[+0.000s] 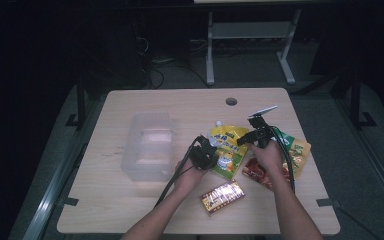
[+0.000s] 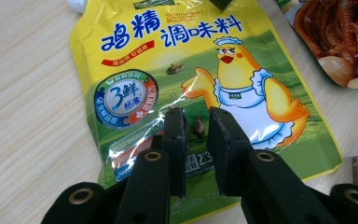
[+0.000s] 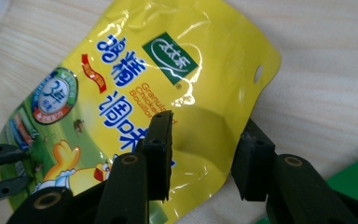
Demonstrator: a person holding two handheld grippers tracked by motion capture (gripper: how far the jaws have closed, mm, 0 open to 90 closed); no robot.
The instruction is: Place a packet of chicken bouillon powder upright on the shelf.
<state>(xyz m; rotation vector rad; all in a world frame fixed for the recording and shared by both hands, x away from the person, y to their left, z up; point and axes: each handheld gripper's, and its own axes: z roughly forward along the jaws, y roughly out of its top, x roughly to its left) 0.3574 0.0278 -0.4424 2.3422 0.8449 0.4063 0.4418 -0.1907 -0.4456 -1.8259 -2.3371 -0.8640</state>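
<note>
Lying across a pale wooden table [image 1: 130, 210], a clear plastic bin [image 1: 147, 145] sits off to the outer side of the left gripper [image 1: 203, 150], well apart from it. Between the two grippers lies a yellow chicken-bouillon pouch [image 1: 226, 150], flat on the wood, its white spout at the far corner. The left gripper rests over the pouch's lower half; in the left gripper view [image 2: 196, 128] its jaws stand narrowly apart, tips pressed down on the film, which puckers between them, though whether they pinch it is unclear. The right gripper [image 1: 256, 134] is at the pouch's far, upper edge. In the right gripper view [image 3: 209, 140] its jaws straddle that edge, which bulges upward between them; one jaw lies on the printed face, the other beside the rim, with a gap showing. A green-and-yellow packet [image 1: 298, 150] and a red snack packet [image 1: 256, 171] lie under the right hand. A small gold-and-red packet [image 1: 222, 196] lies nearest the person.
</note>
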